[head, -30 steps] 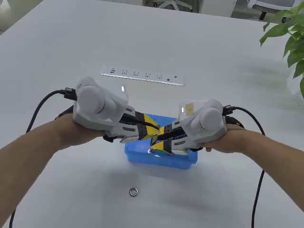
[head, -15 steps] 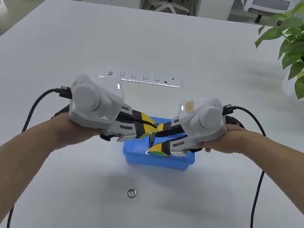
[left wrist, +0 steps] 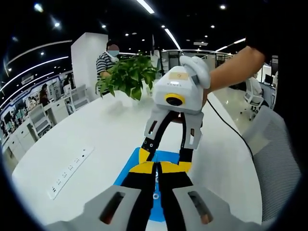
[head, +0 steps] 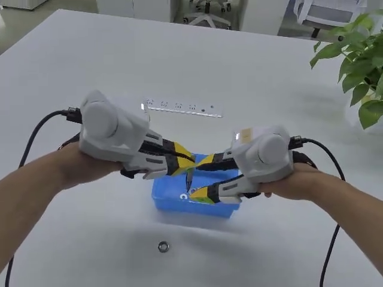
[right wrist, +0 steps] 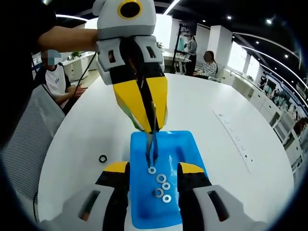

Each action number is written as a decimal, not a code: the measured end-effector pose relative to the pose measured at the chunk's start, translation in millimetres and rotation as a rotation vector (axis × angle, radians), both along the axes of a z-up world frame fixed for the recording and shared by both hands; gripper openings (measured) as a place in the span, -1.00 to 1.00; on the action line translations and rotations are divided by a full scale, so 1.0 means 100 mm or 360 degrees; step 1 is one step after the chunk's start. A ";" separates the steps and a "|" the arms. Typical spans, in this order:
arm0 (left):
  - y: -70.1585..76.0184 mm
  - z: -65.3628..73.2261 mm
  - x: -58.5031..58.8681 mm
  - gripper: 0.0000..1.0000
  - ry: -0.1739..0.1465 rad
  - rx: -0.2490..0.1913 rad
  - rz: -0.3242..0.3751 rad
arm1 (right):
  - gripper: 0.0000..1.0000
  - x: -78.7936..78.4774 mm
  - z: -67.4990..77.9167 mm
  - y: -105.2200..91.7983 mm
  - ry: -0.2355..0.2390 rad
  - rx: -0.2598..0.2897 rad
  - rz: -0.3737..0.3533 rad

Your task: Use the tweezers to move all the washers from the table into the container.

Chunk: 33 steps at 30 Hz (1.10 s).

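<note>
The left gripper [head: 182, 165] has its yellow-tipped jaws clamped on the tweezers [right wrist: 151, 149], which point down into the blue container [right wrist: 185, 144], their tips right at a washer [right wrist: 152, 170]. Four more washers [right wrist: 163, 186] lie just beside it on the container floor. The right gripper [head: 202, 177] hangs over the container with jaws spread apart and empty, and a lone washer [head: 163, 246] lies on the white table [head: 72, 239] near the container.

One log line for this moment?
left gripper: shut on tweezers | tweezers: tips over container | right gripper: open | one washer on table
</note>
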<state>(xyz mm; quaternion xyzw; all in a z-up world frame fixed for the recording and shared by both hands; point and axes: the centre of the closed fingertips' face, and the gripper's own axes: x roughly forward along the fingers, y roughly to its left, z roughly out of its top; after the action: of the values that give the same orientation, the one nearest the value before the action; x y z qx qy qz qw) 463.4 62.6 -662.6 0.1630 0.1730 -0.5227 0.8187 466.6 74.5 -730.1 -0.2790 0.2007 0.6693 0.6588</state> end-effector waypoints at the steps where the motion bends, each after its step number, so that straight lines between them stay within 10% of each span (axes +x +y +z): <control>1: 0.00 0.01 -0.01 -0.90 -0.0001 0.0002 -0.0001 | -0.19 0.00 0.01 -0.01 -0.0003 0.0004 -0.0011; 33: 0.08 0.13 -0.47 -0.90 -0.0005 0.0003 -0.0004 | 1.00 -0.21 0.17 -0.58 0.0011 0.0130 -0.0418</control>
<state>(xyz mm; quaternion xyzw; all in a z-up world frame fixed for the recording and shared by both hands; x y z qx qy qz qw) 416.0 70.7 -649.9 0.1647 0.1720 -0.5234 0.8181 445.8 16.6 -713.4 -0.2210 0.2103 0.5858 0.7509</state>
